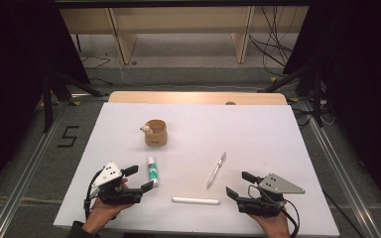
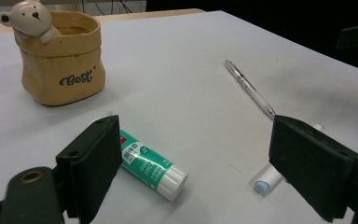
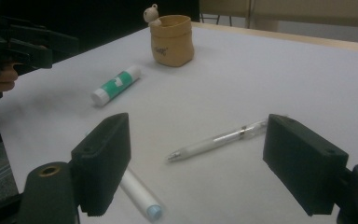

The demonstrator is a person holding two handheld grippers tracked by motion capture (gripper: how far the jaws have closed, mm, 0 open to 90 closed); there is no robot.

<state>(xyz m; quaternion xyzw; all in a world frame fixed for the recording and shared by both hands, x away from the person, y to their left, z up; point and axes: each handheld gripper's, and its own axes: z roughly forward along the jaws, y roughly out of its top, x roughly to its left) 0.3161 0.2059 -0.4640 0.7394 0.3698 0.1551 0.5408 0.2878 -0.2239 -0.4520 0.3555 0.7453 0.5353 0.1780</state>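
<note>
My left gripper (image 1: 140, 179), jaws open and empty, sits nearest the glue stick (image 1: 152, 170), which lies lengthwise up-down at lower left of the frame.

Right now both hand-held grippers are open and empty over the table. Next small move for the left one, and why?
Probably ease the left hand-held gripper forward so its open jaws straddle the glue stick. The stick lies flat just off its jaws, closer than the pen or the white marker, and nothing is held yet. The yellow bear pot stands upright farther back, a likely place for it.
</note>
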